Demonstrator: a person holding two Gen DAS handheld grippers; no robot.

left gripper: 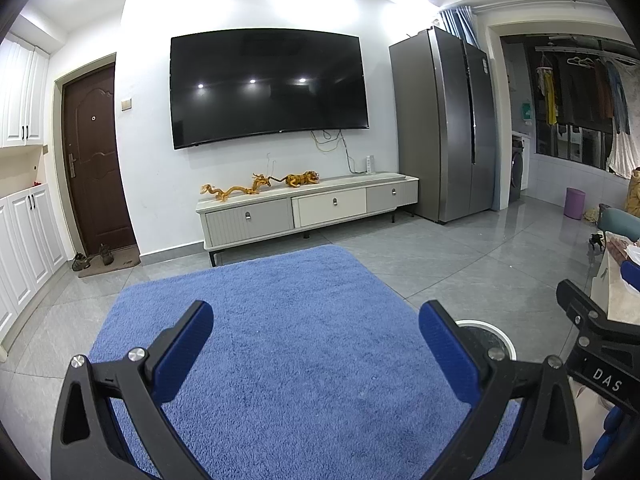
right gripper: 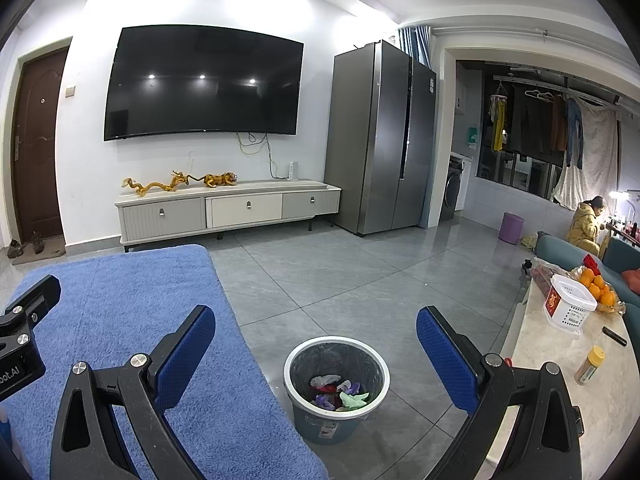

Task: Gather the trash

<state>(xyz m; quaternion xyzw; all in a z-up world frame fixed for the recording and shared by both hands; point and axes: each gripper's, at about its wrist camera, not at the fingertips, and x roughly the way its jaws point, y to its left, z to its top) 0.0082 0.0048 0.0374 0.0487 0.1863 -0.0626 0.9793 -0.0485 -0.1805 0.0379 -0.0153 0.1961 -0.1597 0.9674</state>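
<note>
1. The left gripper (left gripper: 316, 338) hangs over the blue rug (left gripper: 280, 320) with its fingers spread wide and nothing between them; the rug's right edge runs just beside the bin (left gripper: 486, 330), whose white rim peeks out behind the right finger.
2. The right gripper (right gripper: 316, 340) is also spread wide and empty — the bin (right gripper: 336, 384) sits on the floor in the gap between its fingers, below and ahead.
3. Trash (right gripper: 340, 390) lies in the bin: crumpled white, red, purple and green scraps on a dark liner.
4. The bin stands on bare grey tile (right gripper: 360, 272), close to the rug's right edge (right gripper: 240, 340) and near the marble table (right gripper: 560, 360) on its right; open tile stretches beyond it toward the fridge (right gripper: 384, 136).
5. On the table: a white basket (right gripper: 568, 306), oranges (right gripper: 598, 286), a yellow-capped jar (right gripper: 590, 364), a dark remote (right gripper: 614, 336).
6. Far wall — a TV (right gripper: 204, 84) above a low cabinet (right gripper: 224, 208), a brown door (right gripper: 38, 144) at left
</note>
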